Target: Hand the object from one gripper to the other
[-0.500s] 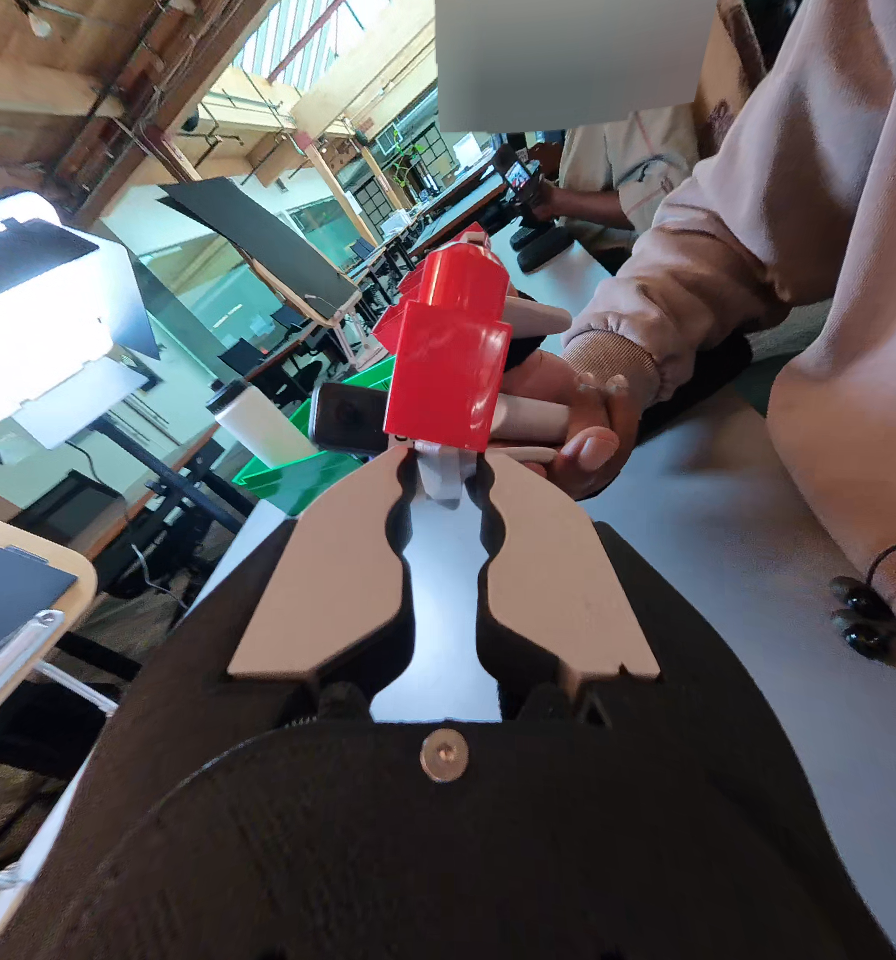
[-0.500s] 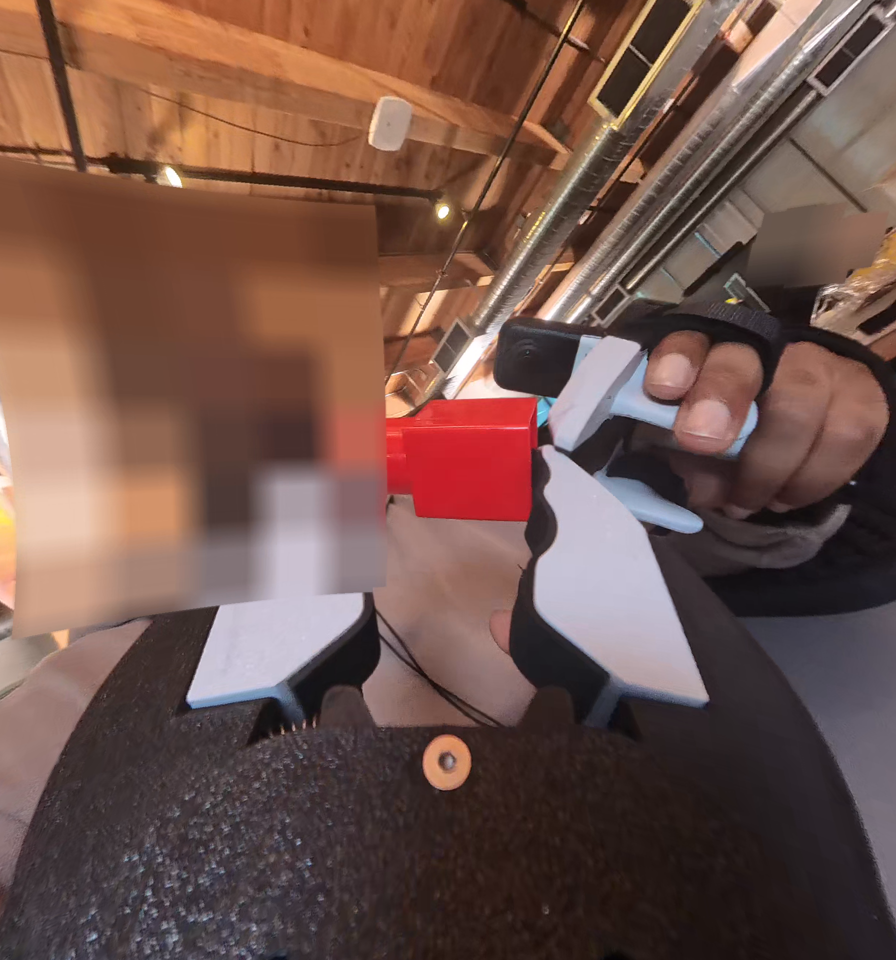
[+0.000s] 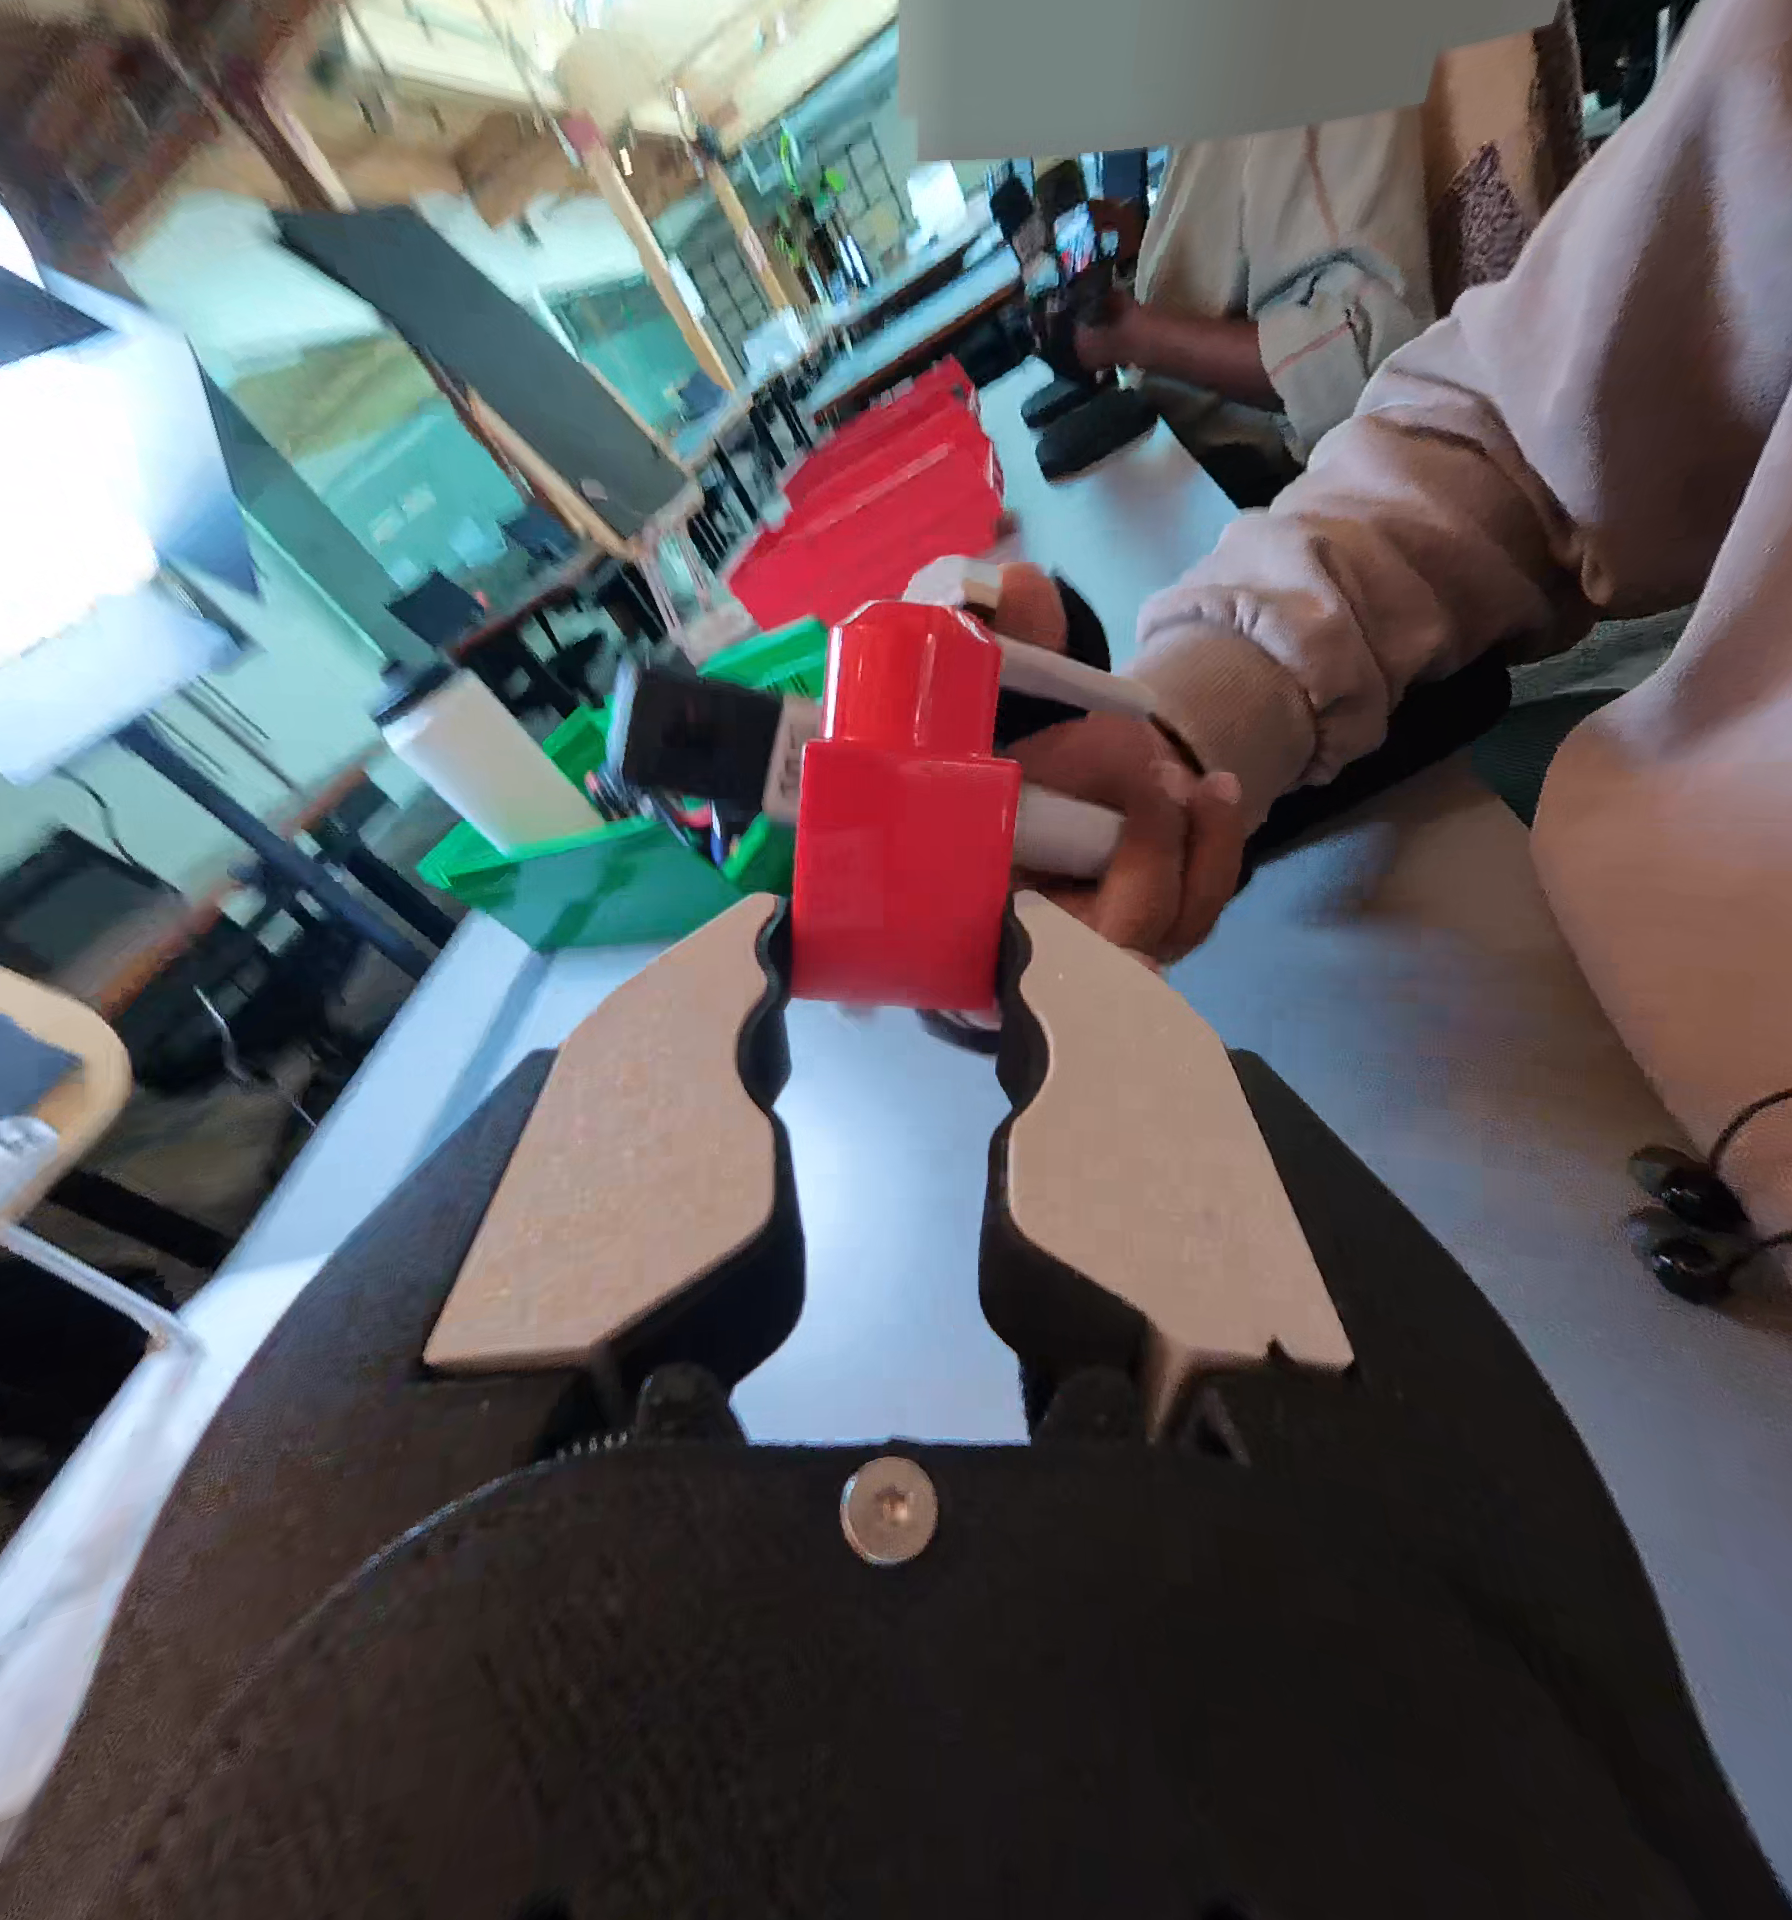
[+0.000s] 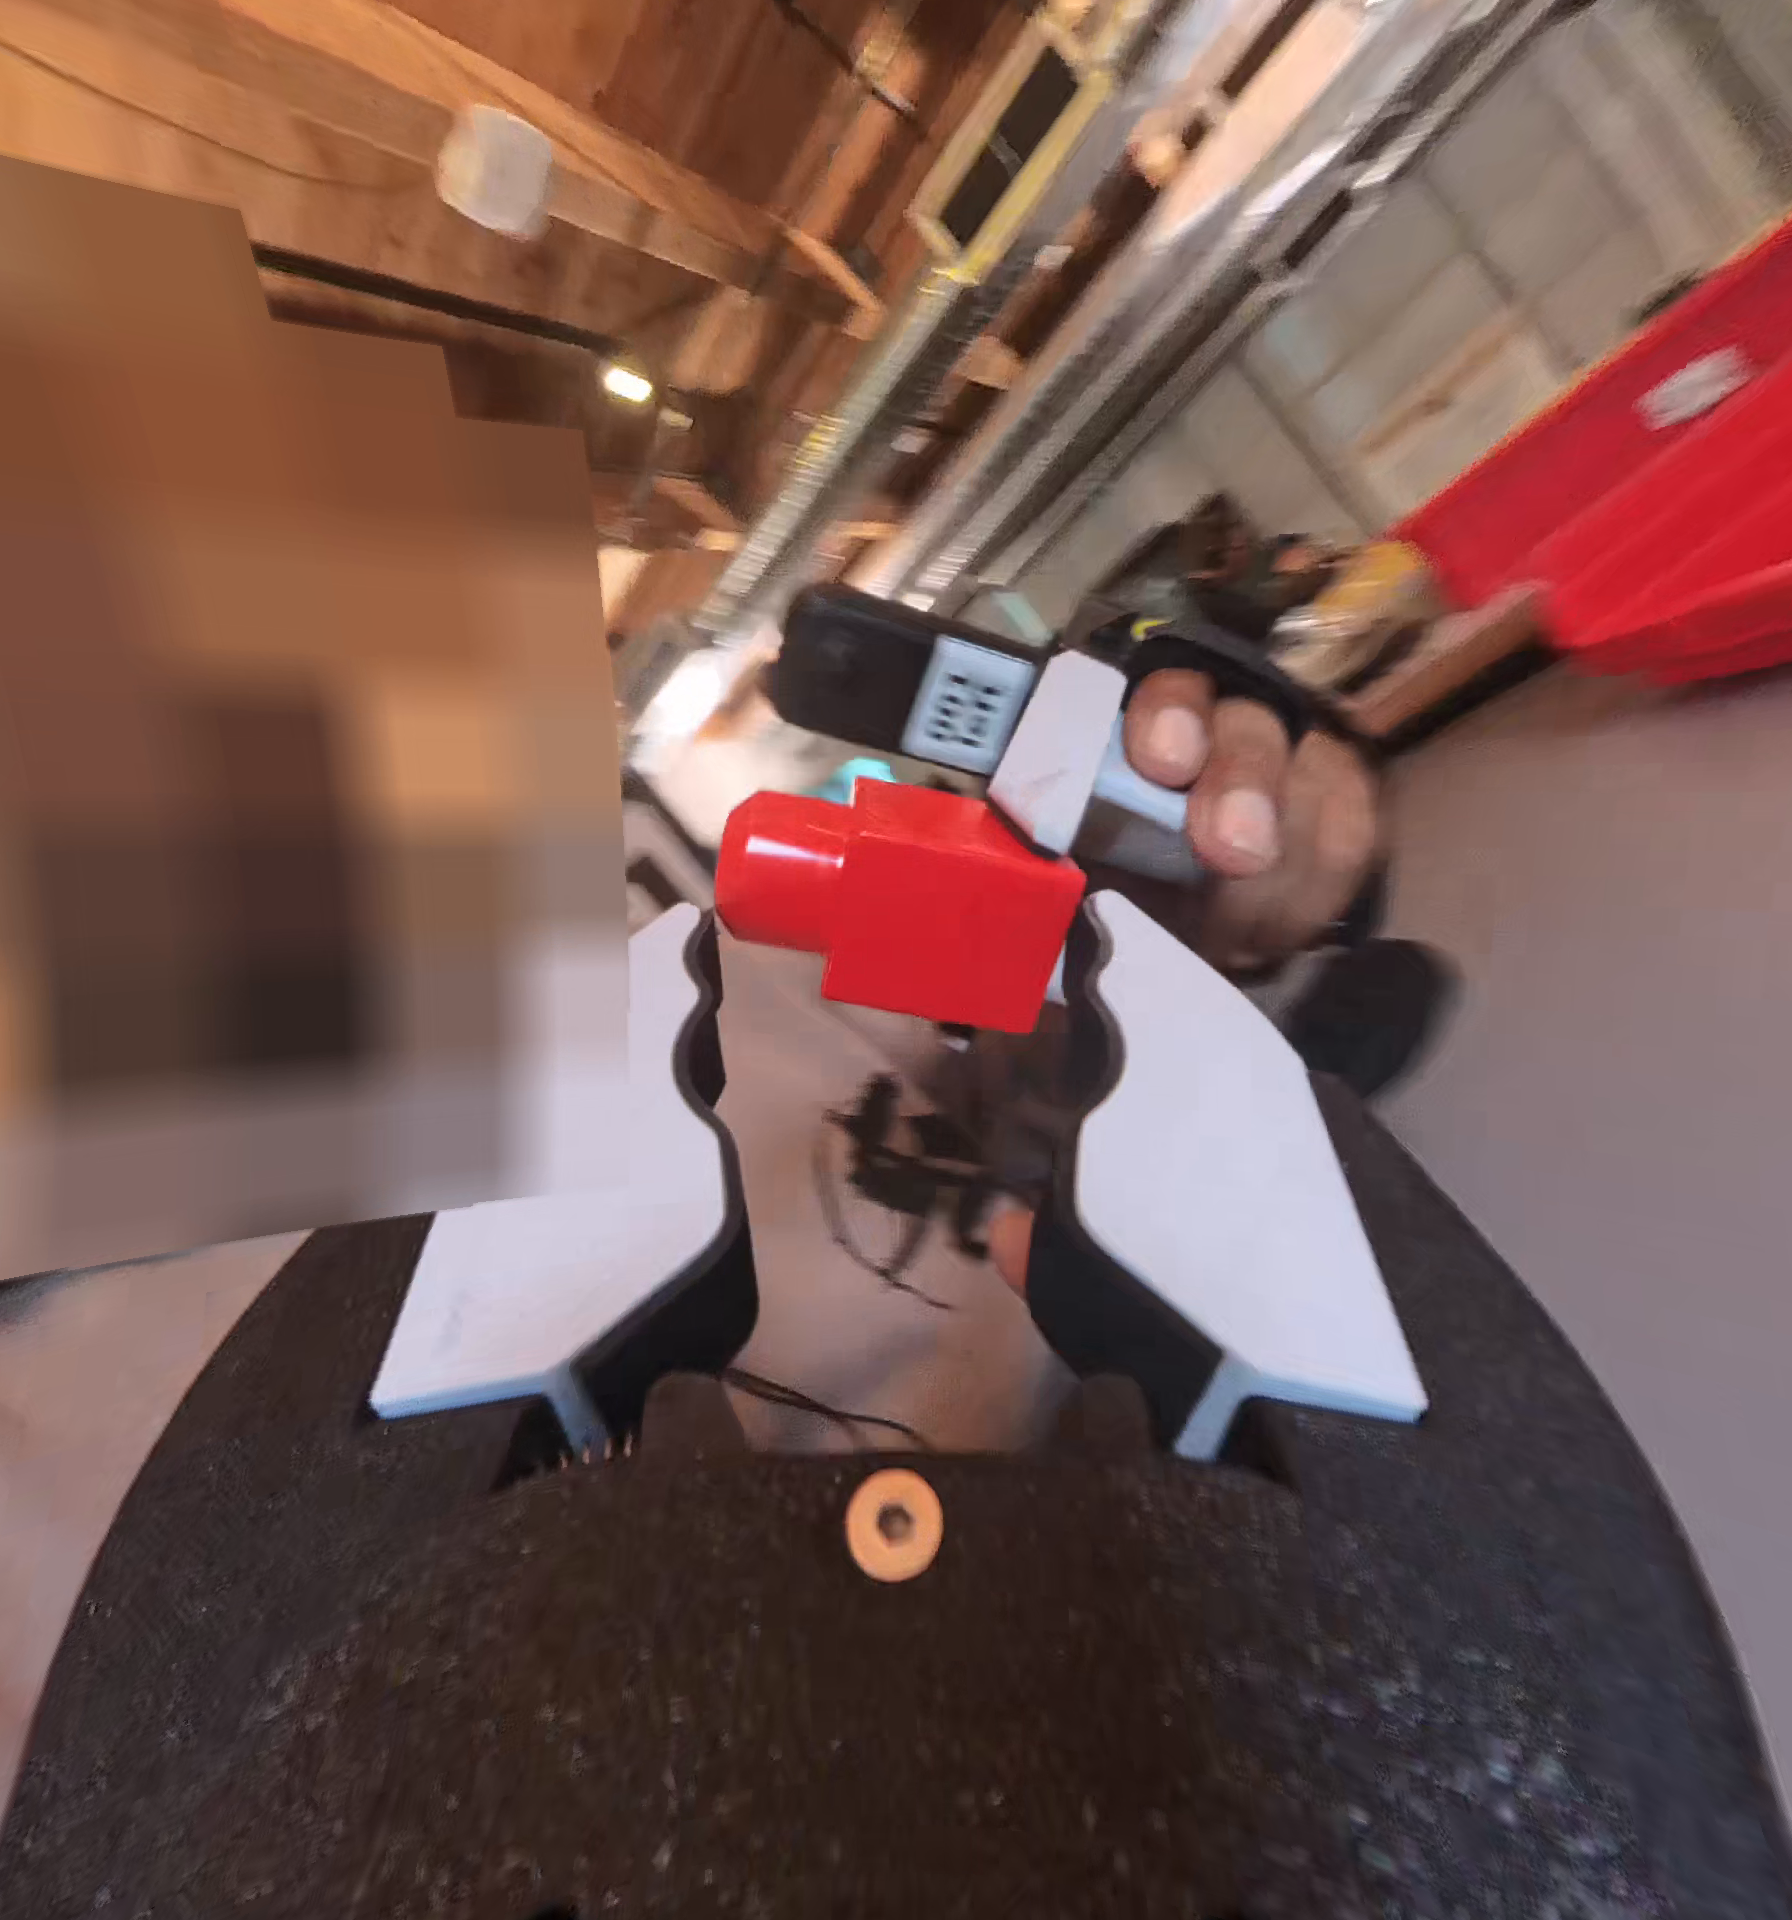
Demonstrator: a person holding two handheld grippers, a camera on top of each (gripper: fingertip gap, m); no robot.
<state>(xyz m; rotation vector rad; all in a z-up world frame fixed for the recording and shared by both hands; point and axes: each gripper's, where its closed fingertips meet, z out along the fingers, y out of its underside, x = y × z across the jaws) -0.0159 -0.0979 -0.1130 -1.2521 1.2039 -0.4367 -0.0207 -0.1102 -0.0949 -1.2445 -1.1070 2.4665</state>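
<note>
Our left tool (image 3: 894, 940) clenches the red block (image 3: 897, 883) at its square base, stud pointing away, above the table (image 3: 1391, 987). From our right tool (image 4: 887, 920), released with fingers spread, the block (image 4: 913, 904) sits between the tips, touching neither clearly. Farther off lie a green bin (image 3: 601, 883), its contents too blurred to tell, and red bins (image 3: 871, 520).

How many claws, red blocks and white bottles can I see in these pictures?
Claws: 2 (left claw, right claw)
Red block: 1
White bottle: 1
Total: 4
</note>
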